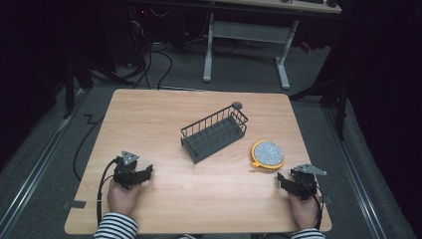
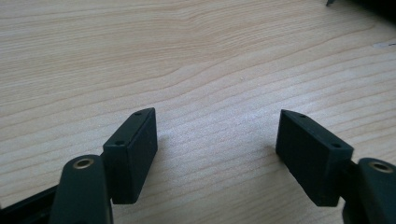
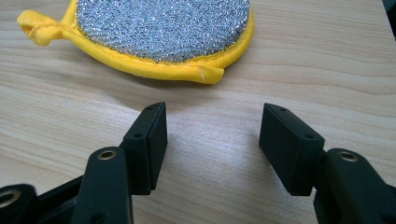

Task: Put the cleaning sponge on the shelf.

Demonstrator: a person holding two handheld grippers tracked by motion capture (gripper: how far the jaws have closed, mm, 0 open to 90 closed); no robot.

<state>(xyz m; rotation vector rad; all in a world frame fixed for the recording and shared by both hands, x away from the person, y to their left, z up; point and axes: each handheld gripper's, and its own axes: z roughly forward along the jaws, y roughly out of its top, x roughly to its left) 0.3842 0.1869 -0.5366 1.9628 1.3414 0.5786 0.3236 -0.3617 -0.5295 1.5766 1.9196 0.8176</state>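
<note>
A round scrubbing pad (image 1: pixel 267 154) with a silver mesh face and yellow cloth rim lies flat on the wooden table (image 1: pixel 149 114), right of centre. In the right gripper view the pad (image 3: pixel 159 28) lies just beyond the jaws. My right gripper (image 1: pixel 283 180) rests low near the table's front right, a short way in front of the pad, open with only bare wood between its jaws (image 3: pixel 212 135). My left gripper (image 1: pixel 148 172) sits at the front left, open over bare wood (image 2: pixel 217 140). A dark wire basket (image 1: pixel 215 133) stands empty at the table's middle.
A small dark round object (image 1: pixel 237 105) sits by the basket's far corner. Beyond the table a white desk frame (image 1: pixel 246 45) and cables lie on grey floor. A cable (image 1: pixel 84 144) trails off the table's left edge.
</note>
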